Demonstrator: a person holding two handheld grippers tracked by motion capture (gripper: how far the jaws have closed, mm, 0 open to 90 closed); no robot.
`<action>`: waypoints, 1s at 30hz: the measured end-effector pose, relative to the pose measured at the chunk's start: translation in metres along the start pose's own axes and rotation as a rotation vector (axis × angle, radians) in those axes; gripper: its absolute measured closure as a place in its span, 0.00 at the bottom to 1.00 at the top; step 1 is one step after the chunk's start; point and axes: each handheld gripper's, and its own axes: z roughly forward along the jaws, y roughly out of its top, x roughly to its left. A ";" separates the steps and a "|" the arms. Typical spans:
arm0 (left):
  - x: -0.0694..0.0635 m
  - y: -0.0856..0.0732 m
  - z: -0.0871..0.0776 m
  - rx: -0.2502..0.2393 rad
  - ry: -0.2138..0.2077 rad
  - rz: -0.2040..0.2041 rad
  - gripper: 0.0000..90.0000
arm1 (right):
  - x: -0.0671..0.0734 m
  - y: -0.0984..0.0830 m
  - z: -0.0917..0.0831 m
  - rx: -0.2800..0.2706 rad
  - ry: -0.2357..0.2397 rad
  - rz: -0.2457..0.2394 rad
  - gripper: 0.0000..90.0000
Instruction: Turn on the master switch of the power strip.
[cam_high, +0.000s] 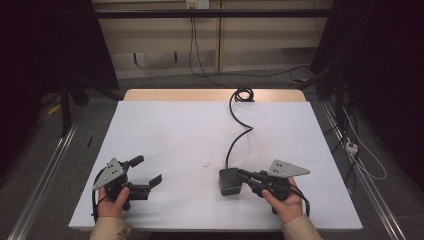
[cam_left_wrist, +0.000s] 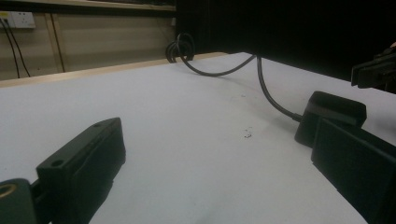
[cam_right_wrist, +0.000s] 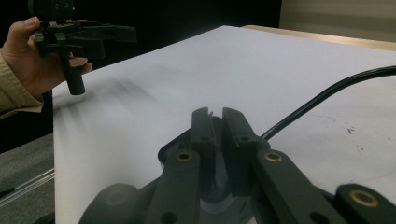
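On the near right part of the white table (cam_high: 200, 130), the right gripper (cam_high: 242, 176) lies low in the person's right hand (cam_high: 287, 200), with its jaws drawn almost together. In the right gripper view the two black jaws stand side by side with only a thin slit between them, right over the black power adapter (cam_high: 229, 181). Whether the pads actually pinch a part of the adapter or just rest on top of it cannot be told from these views. The adapter sits flat on the table, a little right of the middle and toward the near edge. Its black cable (cam_high: 239, 131) snakes away across the table to a coil at the far edge.

At the near left, the left gripper (cam_high: 148, 171) is held in the left hand (cam_high: 111, 204), well apart from the adapter. Its jaws are spread wide, and the left gripper view shows bare tabletop between them.
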 end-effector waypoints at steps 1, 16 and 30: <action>0.000 0.000 0.000 0.000 -0.001 0.001 0.03 | 0.000 0.000 0.001 0.004 0.004 0.003 0.94; 0.000 0.000 0.000 0.002 0.001 -0.002 0.03 | 0.002 0.002 0.007 0.012 0.021 0.010 1.00; 0.001 -0.001 0.000 0.003 0.002 -0.002 0.03 | 0.004 -0.001 0.013 0.058 0.029 -0.006 1.00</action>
